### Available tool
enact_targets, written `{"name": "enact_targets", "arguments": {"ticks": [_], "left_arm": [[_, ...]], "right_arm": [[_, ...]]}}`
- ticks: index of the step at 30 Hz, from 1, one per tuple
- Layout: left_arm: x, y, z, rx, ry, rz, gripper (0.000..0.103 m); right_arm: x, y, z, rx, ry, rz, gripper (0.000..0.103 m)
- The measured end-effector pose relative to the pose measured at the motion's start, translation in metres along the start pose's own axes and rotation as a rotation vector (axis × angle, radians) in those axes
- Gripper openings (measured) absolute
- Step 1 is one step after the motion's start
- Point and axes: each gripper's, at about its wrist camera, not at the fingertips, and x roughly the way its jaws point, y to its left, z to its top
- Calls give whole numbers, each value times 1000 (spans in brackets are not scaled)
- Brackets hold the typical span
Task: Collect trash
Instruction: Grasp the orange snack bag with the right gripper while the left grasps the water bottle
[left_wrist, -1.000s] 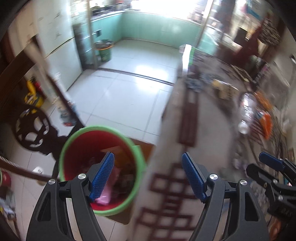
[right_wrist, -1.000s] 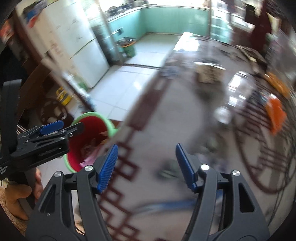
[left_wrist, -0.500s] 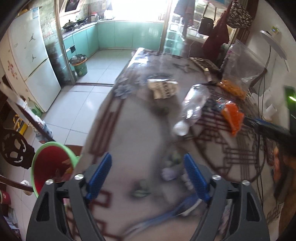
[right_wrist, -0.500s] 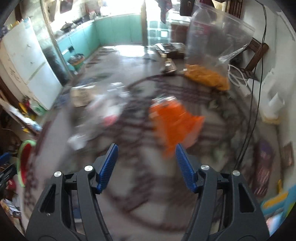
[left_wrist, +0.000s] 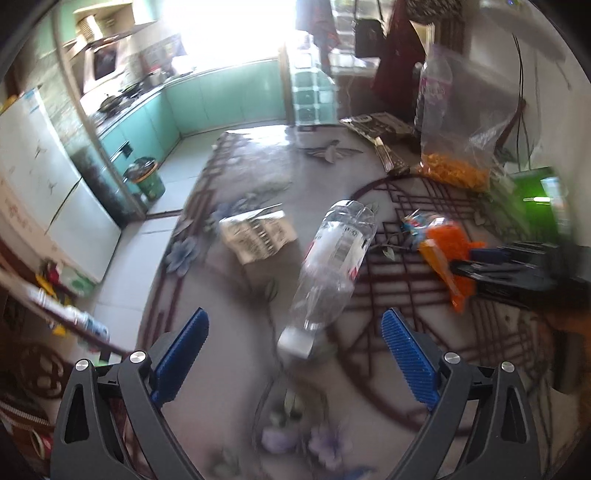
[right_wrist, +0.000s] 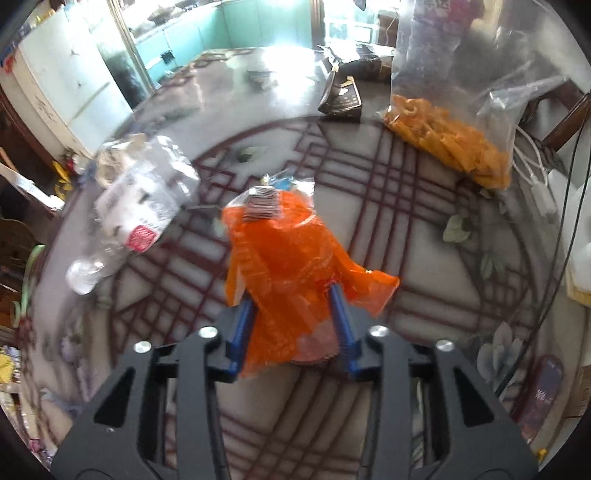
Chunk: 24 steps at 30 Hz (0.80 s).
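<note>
A clear plastic bottle (left_wrist: 332, 266) lies on the patterned table (left_wrist: 229, 354), its white cap end between the tips of my left gripper (left_wrist: 293, 317). The left jaws are opening wide and touch nothing. To the bottle's right lies an orange wrapper (left_wrist: 447, 254), where my right gripper (left_wrist: 465, 264) reaches in from the side. In the right wrist view, the right gripper (right_wrist: 291, 314) is closing on that orange wrapper (right_wrist: 291, 266). Its blue pads (right_wrist: 242, 321) press on the crumpled lower end. The bottle (right_wrist: 140, 206) lies to the left there.
A printed cardboard box (left_wrist: 258, 236) lies behind the bottle. A clear bag of orange snacks (right_wrist: 450, 147) and a dark packet (right_wrist: 341, 96) stand at the back right. White cables (right_wrist: 532, 173) run along the right side. The table's left edge (left_wrist: 177, 236) drops to a tiled floor.
The left gripper swung from above the red bin on the floor to the table over the bottle, and its jaws widened. The right gripper crossed the table to the orange wrapper and closed around it.
</note>
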Motion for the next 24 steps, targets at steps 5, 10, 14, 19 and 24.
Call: {"name": "enact_targets", "arguments": {"ticks": [5,10,14,19,24], "left_arm": [[56,-8,19,-15,79,-19,91],[98,-9,30,-81,141,-42,91],[122,-16,34,-94,173,-46,89],[133,-20,31,-99,217,-65,55],[101,-17,24,-87,148,-51,55]], "right_arm": [[-33,-15,-26,78,-44,80,3],[-58,-21,-54,122,-68,117,3],[-64,-35,-64,197,-78,141,14],[-70,-51,-68,292,-102,143,63],[-63,-50,-69,305,-72,130,71]]}}
